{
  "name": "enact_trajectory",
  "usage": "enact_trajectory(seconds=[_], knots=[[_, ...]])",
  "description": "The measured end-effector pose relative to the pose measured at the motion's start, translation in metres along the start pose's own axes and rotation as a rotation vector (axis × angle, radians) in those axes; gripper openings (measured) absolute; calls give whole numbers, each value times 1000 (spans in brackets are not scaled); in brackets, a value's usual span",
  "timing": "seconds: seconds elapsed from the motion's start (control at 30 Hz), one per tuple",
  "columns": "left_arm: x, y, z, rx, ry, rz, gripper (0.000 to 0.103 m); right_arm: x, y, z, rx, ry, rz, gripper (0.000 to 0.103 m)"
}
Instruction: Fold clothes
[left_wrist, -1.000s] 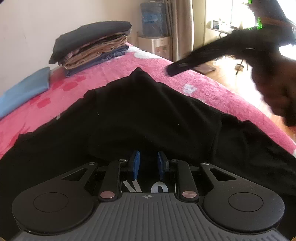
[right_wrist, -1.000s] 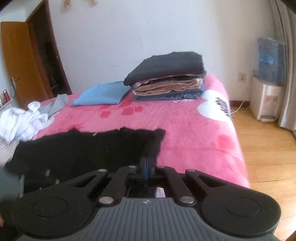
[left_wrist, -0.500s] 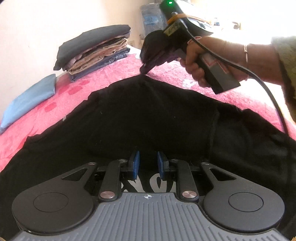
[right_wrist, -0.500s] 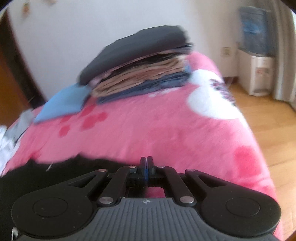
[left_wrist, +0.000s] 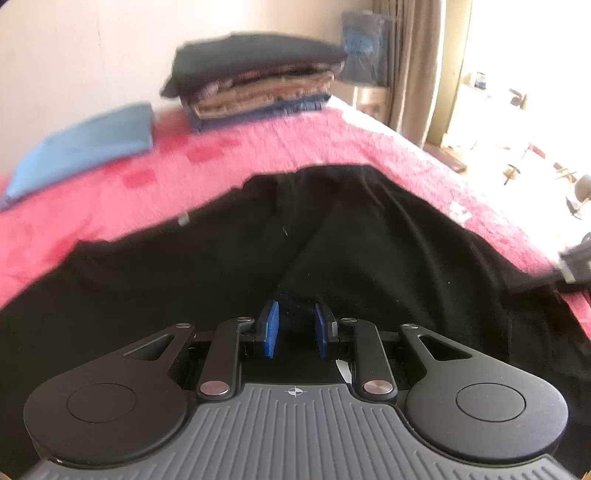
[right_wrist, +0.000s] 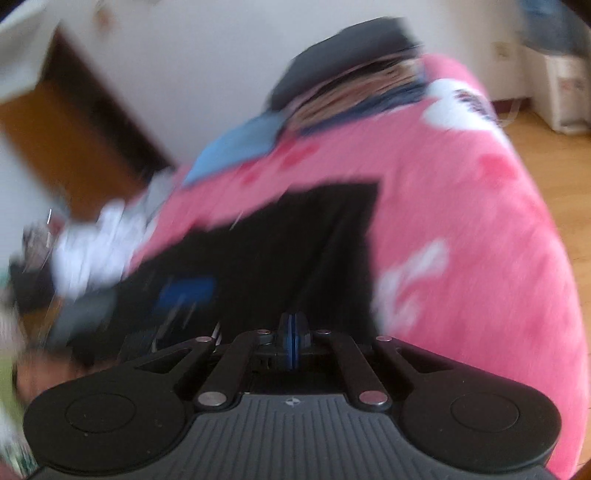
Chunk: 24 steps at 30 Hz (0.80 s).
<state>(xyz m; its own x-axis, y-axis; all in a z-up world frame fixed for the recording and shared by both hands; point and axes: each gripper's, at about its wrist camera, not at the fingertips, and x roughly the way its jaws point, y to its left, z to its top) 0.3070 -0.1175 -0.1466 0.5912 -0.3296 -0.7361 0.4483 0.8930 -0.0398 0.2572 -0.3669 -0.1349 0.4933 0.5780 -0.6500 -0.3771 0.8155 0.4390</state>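
A black garment (left_wrist: 332, 251) lies spread over the pink blanket (left_wrist: 258, 162). My left gripper (left_wrist: 294, 330) is low over its near part. A bunched ridge of black cloth rises between the blue pads (left_wrist: 272, 328), which stand a little apart and appear to pinch it. In the blurred right wrist view, my right gripper (right_wrist: 293, 339) is shut, pads together with nothing visible between them, above the garment (right_wrist: 295, 251) near its right edge. The right gripper shows as a blurred dark shape (left_wrist: 576, 262) at the right edge of the left wrist view.
A stack of folded clothes (left_wrist: 255, 85) and a folded blue cloth (left_wrist: 92, 147) sit at the bed's far end by the wall. White crumpled laundry (right_wrist: 96, 251) lies at the left. Wooden floor (right_wrist: 546, 155) and a water dispenser (left_wrist: 365, 62) lie to the right of the bed.
The hand with the right gripper left the garment's far corner and swept back to its right side. The left view shifted sideways, with the cloth still at its pads.
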Motion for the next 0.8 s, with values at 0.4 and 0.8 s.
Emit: enact_trajectory(seconds=[0.4, 0.8], knots=[[-2, 0, 1, -84, 8, 142, 0, 20, 64, -19, -297, -38, -189, 3], [-24, -8, 9, -59, -106, 130, 0, 14, 65, -28, -291, -111, -226, 4]])
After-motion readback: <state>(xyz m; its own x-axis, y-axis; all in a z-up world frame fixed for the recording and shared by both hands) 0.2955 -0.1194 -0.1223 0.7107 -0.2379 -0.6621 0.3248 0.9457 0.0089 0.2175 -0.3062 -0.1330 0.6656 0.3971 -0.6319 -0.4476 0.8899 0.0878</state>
